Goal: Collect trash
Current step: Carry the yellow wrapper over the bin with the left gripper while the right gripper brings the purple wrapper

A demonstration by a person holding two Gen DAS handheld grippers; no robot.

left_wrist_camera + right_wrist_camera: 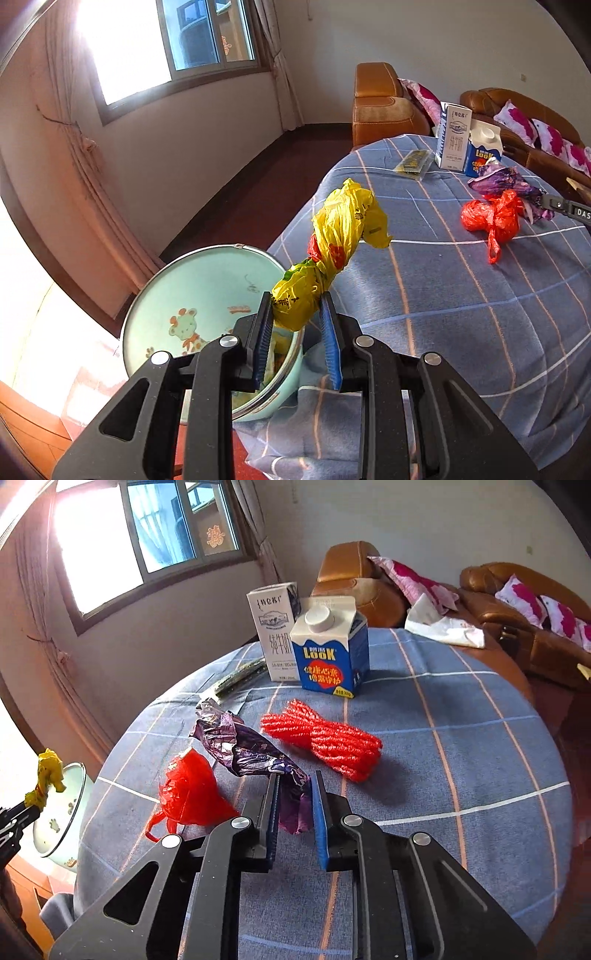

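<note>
The left hand-held gripper point(297, 308) is pinching a knotted yellow bag point(332, 254) at its lower end, holding it just above the rim of a pale green bin point(192, 295) with a cartoon giraffe inside; the bin is sitting beside the desk point(461, 332), whose blue checked cloth is draping over the edge; the right hand-held gripper point(295, 797) is clamping narrowly on the tail of a crumpled purple wrapper point(243, 746) lying on the cloth; a red bag point(190, 794) is touching the wrapper on the left, a red mesh net point(325, 742) is lying just to the right; behind them a white milk carton point(275, 635) and a blue carton point(332, 650) reading "LOOK" are standing side by side; a flat dark packet point(240, 677) is lying near the far edge; brown sofas point(517, 627) are crowding behind.
</note>
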